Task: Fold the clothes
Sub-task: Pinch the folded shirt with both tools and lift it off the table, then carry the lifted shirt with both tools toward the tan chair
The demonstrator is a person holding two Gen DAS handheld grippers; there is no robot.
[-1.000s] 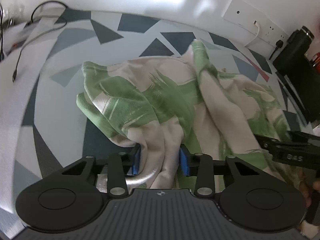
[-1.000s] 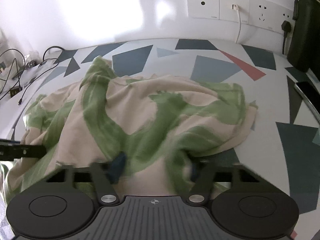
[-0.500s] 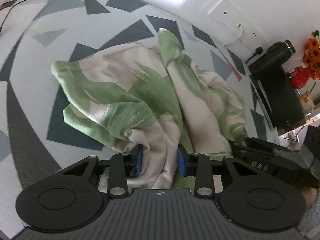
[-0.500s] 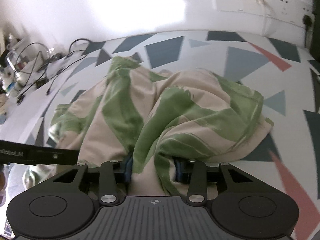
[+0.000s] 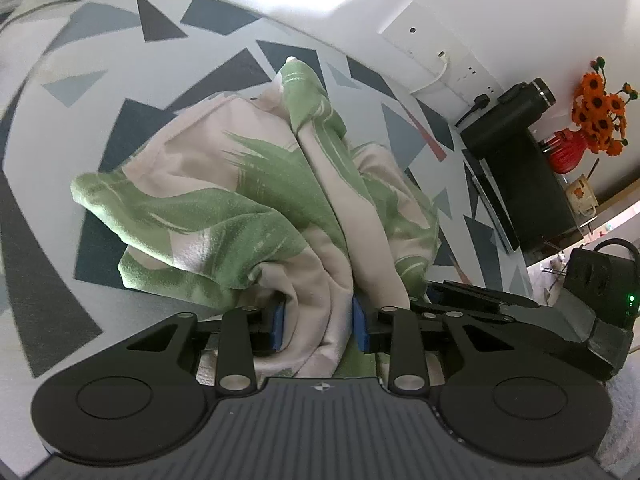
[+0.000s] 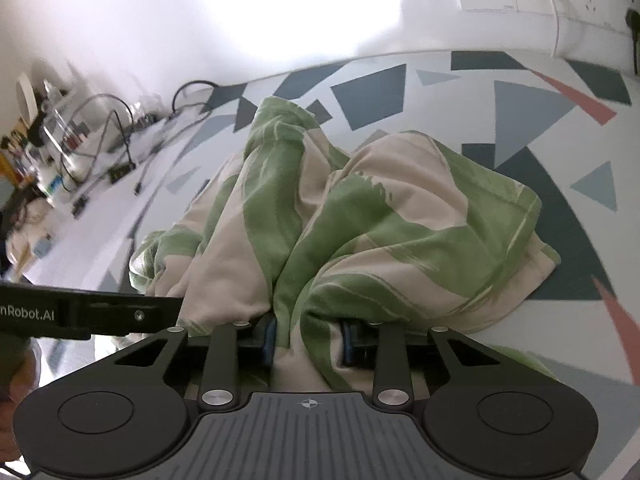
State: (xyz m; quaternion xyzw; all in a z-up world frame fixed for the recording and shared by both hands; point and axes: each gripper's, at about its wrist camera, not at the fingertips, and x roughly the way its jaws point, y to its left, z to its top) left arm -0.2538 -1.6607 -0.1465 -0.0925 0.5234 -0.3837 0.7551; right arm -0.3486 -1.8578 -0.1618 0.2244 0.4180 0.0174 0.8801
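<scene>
A cream garment with green brush-stroke print lies bunched on the patterned tabletop, its far edge rising to a point near the wall. My left gripper is shut on a thick fold of its near edge, blue pads pressing the cloth from both sides. The same garment fills the right wrist view, where my right gripper is shut on another fold of the near edge. The two grippers sit close side by side: the right one's body shows at the left view's right, the left one's at the right view's left.
The tabletop is white with grey, dark teal and red triangles. Wall sockets with a white cable line the back. A black appliance and orange flowers in a red vase stand at the right. Cables and clutter lie at the left.
Both grippers, still holding the garment, have drawn together and turned; the cloth between them has gathered into a taller ridge. The left view has swung right, bringing the appliance and flowers into sight.
</scene>
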